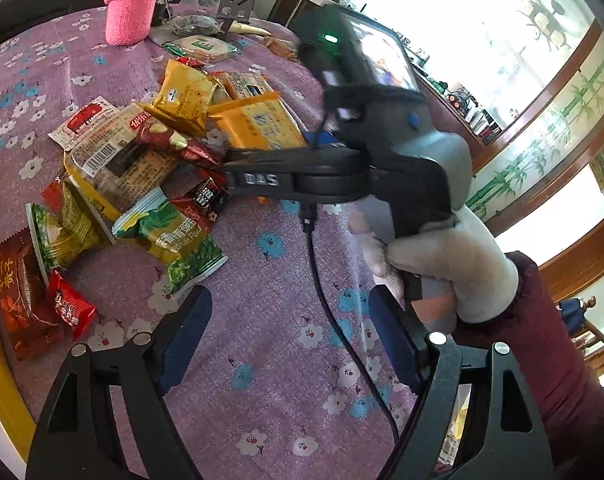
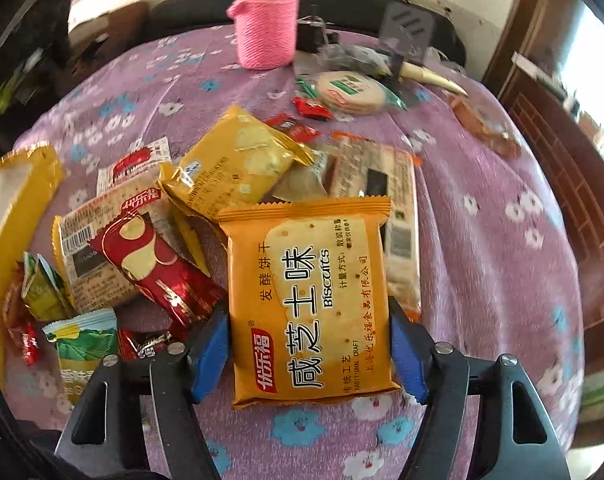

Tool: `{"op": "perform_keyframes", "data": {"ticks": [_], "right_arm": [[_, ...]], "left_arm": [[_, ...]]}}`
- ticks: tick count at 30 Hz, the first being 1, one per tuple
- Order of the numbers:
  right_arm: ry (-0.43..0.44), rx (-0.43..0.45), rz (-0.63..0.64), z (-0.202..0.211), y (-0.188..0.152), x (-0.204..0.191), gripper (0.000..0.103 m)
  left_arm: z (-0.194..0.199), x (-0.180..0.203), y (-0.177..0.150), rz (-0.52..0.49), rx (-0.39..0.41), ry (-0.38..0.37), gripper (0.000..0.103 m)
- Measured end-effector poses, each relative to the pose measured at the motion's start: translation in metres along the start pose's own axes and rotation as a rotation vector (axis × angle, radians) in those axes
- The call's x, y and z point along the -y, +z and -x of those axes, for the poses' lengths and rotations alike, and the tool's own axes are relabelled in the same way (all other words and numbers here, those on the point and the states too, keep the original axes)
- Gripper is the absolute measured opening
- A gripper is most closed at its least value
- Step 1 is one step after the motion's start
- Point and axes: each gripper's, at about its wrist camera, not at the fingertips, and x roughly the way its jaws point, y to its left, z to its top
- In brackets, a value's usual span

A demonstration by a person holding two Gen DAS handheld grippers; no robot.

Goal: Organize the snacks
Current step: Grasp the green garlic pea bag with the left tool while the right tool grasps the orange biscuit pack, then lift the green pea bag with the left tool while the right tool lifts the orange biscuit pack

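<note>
An orange biscuit packet [image 2: 310,304] lies flat on the purple flowered cloth [image 2: 482,264], at the right edge of a heap of snack packets. My right gripper [image 2: 308,312] straddles it, one blue pad against each long edge. From the left wrist view, that gripper's black body [image 1: 302,178] reaches into the heap beside the same packet [image 1: 261,124], held by a gloved hand [image 1: 462,264]. My left gripper [image 1: 289,344] hangs open over bare cloth with nothing between its pads. A red packet [image 2: 157,268], a gold one [image 2: 233,164] and a green pea packet [image 1: 173,240] lie in the heap.
A yellow container rim [image 2: 5,216] borders the heap on the left. At the table's far side stand a bottle in a pink knitted sleeve [image 2: 265,28] and a round wrapped cracker [image 2: 350,92]. A black cable [image 1: 330,312] trails across the cloth.
</note>
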Motion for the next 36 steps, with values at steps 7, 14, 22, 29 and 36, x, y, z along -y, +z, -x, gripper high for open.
{"op": "perform_keyframes", "data": {"ticks": [7, 14, 22, 29, 36], "right_arm": [[0.075, 0.047, -0.145, 0.022, -0.033, 0.028, 0.072], [0.121, 0.151, -0.190, 0.026, -0.051, 0.036, 0.072], [0.186, 0.176, -0.223, 0.029, -0.055, 0.044, 0.072], [0.190, 0.185, -0.279, 0.032, -0.059, 0.056, 0.072], [0.213, 0.191, -0.320, 0.034, -0.060, 0.064, 0.072]], "left_arm": [[-0.005, -0.006, 0.005, -0.005, -0.008, 0.021, 0.080], [-0.017, -0.004, 0.018, -0.035, -0.011, 0.096, 0.080], [-0.025, -0.016, 0.033, 0.036, 0.015, 0.175, 0.080], [-0.029, -0.014, 0.042, 0.024, 0.019, 0.221, 0.056], [-0.046, 0.005, 0.053, -0.126, 0.005, 0.401, 0.055]]}}
